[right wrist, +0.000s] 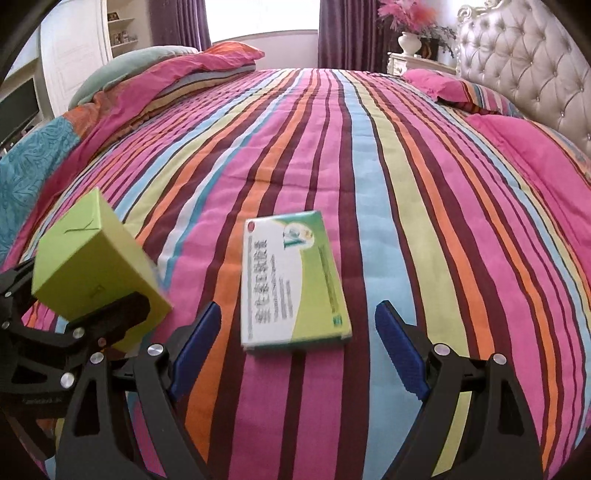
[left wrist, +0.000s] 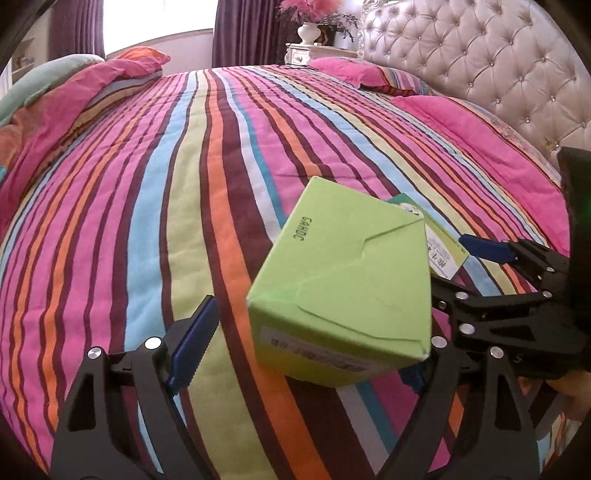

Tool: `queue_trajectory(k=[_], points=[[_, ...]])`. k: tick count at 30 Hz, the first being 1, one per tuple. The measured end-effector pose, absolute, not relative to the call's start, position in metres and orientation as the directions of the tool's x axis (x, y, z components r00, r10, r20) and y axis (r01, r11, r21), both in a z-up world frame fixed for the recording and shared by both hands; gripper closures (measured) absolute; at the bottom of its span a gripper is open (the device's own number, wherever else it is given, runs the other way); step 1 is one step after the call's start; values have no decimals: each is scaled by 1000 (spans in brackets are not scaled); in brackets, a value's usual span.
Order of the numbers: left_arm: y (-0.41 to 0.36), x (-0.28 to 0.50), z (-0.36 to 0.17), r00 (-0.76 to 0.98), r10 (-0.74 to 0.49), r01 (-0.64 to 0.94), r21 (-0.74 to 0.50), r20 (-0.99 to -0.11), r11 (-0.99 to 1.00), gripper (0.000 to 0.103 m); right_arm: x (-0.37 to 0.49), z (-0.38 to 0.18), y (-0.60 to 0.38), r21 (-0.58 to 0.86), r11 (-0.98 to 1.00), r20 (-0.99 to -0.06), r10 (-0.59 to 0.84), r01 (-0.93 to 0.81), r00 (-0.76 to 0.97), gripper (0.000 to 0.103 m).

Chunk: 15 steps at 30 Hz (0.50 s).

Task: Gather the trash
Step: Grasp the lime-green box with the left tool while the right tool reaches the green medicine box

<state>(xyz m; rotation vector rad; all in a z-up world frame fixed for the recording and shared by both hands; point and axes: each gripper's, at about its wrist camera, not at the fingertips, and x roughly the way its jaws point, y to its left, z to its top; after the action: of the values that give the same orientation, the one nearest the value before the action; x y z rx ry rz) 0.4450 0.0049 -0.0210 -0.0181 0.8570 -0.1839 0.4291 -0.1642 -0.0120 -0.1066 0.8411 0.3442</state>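
A light green carton (left wrist: 343, 284) lies tilted on the striped bedspread (left wrist: 155, 206). My left gripper (left wrist: 295, 317) is open around it: the left blue pad (left wrist: 195, 332) stands clear of the carton, and the right finger is hidden behind it. The right wrist view shows the same carton (right wrist: 88, 258) at the left with a black finger of the left gripper in front. A flat green-and-white medicine pack (right wrist: 291, 284) lies on the bedspread (right wrist: 388, 177). My right gripper (right wrist: 299, 314) is open, its blue pads on either side of the pack's near end, not touching it.
Pink pillows (left wrist: 480, 140) lie along a tufted headboard (left wrist: 480, 48) at the right. A folded quilt (right wrist: 155, 85) sits at the far left of the bed. A nightstand with a white vase (left wrist: 309, 33) stands behind, beside purple curtains. A hand (left wrist: 565, 387) holds the right gripper.
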Motion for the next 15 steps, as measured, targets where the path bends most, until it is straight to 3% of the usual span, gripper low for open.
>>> queue_trajectory(k=[5, 8, 11, 13, 15], points=[[5, 451, -22, 634, -207, 169, -127, -745, 977, 22, 441, -16, -159, 42, 938, -768, 252, -345, 590, 23], [8, 456, -24, 621, -236, 152, -181, -748, 972, 31, 448, -19, -159, 58, 944, -781, 246, -326, 574, 23], [8, 460, -24, 611, -262, 138, -225, -747, 964, 47, 452, -21, -157, 56, 946, -787, 237, -318, 569, 23], [2, 461, -24, 614, -241, 132, -203, -751, 970, 47, 453, -20, -155, 36, 949, -792, 219, -314, 570, 29], [-1, 461, -23, 618, -231, 134, -189, -751, 973, 48, 452, -17, -154, 38, 946, -792, 225, -321, 568, 49]])
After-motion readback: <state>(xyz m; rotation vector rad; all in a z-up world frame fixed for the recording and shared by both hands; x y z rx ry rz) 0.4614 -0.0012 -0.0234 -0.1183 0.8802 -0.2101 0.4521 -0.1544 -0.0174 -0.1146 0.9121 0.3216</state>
